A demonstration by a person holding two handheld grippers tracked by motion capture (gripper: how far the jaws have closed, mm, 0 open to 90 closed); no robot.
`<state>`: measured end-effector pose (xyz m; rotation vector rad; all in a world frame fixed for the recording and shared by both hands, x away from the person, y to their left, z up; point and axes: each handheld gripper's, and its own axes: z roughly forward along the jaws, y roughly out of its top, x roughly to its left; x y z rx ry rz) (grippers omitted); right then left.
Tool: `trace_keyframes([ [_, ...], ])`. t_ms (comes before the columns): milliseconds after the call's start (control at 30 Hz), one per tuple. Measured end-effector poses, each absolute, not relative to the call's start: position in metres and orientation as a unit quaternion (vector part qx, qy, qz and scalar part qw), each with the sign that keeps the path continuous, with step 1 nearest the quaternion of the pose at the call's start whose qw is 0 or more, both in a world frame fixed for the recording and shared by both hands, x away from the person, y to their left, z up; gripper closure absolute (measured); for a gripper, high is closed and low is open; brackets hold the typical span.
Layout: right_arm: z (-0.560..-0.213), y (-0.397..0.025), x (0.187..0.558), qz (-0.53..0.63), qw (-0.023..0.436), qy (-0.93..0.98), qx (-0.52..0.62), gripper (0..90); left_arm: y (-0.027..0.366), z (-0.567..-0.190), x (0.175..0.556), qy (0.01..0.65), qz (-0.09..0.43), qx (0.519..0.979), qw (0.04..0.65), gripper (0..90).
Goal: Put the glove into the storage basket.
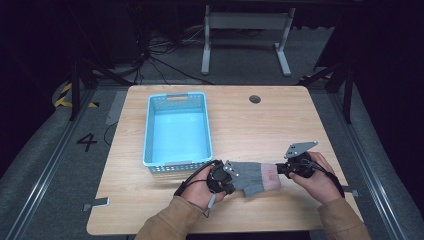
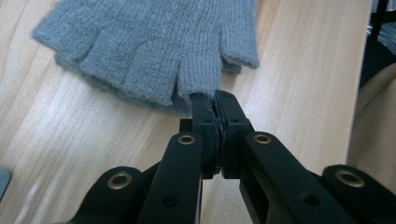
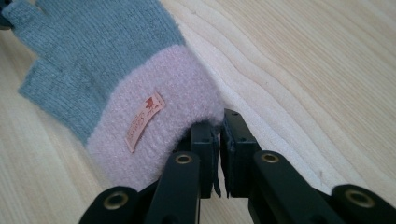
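We see a grey fingerless glove (image 1: 252, 176) with a pink cuff (image 3: 159, 135) lying on the wooden table (image 1: 260, 125), low in the high view, right of centre. Our left gripper (image 2: 215, 100) has its jaws pressed together on the glove's finger edge, and our right gripper (image 3: 219, 128) pinches the cuff edge. A light blue basket (image 1: 176, 129) stands just beyond, toward the upper left.

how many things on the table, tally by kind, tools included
glove: 1
basket: 1
tools: 2, left tool shut on the glove's finger end, right tool shut on its pink cuff
total: 4
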<state>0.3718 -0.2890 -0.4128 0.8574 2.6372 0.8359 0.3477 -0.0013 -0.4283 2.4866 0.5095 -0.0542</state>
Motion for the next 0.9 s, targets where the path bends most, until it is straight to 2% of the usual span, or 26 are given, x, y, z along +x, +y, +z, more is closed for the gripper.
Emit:
trace_keyframes([
  [333,-0.425,-0.293,0.378,0.277,0.13,0.902,0.305,83.9,-0.005,-0.441,0.351,0.192,-0.019,0.938,0.288,86.4],
  [500,-0.425,-0.297,0.378,0.272,0.134,0.9,0.313,82.2,-0.004,-0.442,0.351,0.197,-0.017,0.935,0.294,74.9],
  [900,-0.418,-0.32,0.375,0.287,0.146,0.885,0.337,77.7,0.008,-0.43,0.355,0.215,-0.013,0.927,0.306,58.5],
])
